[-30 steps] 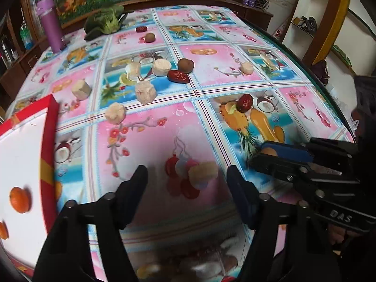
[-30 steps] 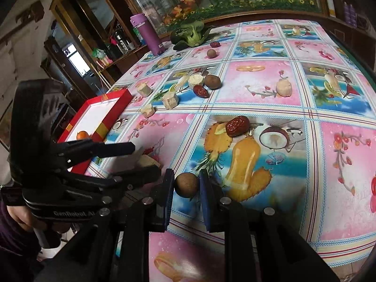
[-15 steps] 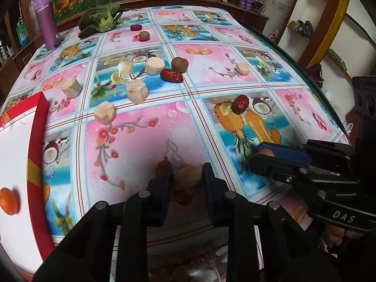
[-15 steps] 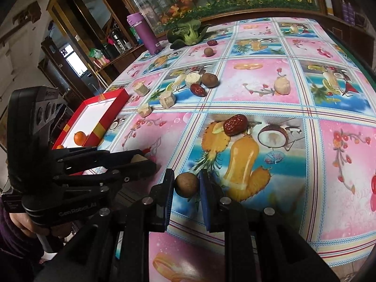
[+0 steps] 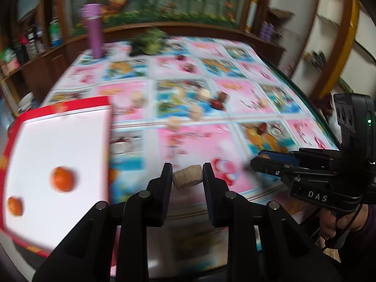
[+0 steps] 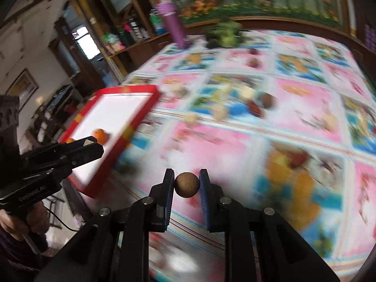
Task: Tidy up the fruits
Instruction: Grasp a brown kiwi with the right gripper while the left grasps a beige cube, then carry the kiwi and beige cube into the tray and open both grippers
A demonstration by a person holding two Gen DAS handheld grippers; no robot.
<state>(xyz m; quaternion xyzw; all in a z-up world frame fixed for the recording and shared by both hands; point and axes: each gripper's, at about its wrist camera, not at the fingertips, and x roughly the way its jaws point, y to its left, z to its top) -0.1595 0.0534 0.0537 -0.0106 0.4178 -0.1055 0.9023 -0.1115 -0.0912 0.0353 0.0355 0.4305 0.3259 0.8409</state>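
Beside the red tray (image 5: 107, 108) | left gripper (image 5: 188, 176) now clamping the beige chunk (image 5: 188, 176), right gripper (image 6: 186, 184) gripping the brown ball (image 6: 186, 184) | both lifting trayward.

My left camera looks down along my left tongs (image 5: 187, 178), close over the worktop (image 5: 188, 141), facing the far cabinet. My right camera does likewise along my right tongs (image 6: 186, 184). Both share the red tray (image 5: 103, 101), purple bottle (image 5: 93, 30) and each other's tongs.

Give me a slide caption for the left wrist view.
Left gripper clamps a pale chunk above the tablecloth, beside the red-rimmed tray holding two oranges.
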